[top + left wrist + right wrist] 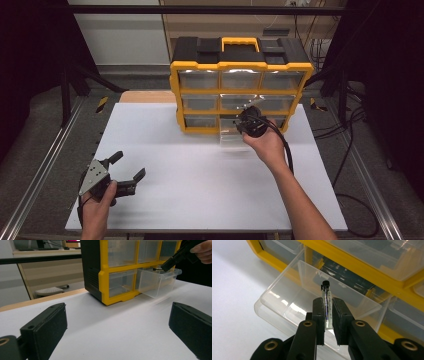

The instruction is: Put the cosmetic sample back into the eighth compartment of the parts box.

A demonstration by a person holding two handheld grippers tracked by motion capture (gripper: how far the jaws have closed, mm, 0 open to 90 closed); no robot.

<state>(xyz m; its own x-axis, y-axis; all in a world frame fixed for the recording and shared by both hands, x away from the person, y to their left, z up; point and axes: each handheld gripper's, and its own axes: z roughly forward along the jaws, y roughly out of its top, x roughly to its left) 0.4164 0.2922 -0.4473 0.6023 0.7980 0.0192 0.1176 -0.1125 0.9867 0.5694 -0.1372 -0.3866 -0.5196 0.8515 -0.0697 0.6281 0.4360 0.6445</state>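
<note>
The right claw pinches a small glass vial between its two black jaws, which press on the tube's sides. The vial is a thin, clear tube with a black screw cap at its far end; a dark line runs down its length and its glass catches a little light. About half of it sticks out past the jaw tips, cap end first, and its lower end shows in the gap between the jaws. It is held above a clear plastic drawer that has been pulled out from the bottom row of a yellow and black organizer box. The drawer looks bare inside, with see-through walls and a rounded front lip.

In the high view the right claw sits over that open drawer at the middle of the bottom row, and the box stands at the far side of the white counter. In the left gripper view the vial is only a small dark speck at the claw's tip above the drawer.

The left claw rests near the front left of the counter with its jaws spread wide and nothing between them.
</note>
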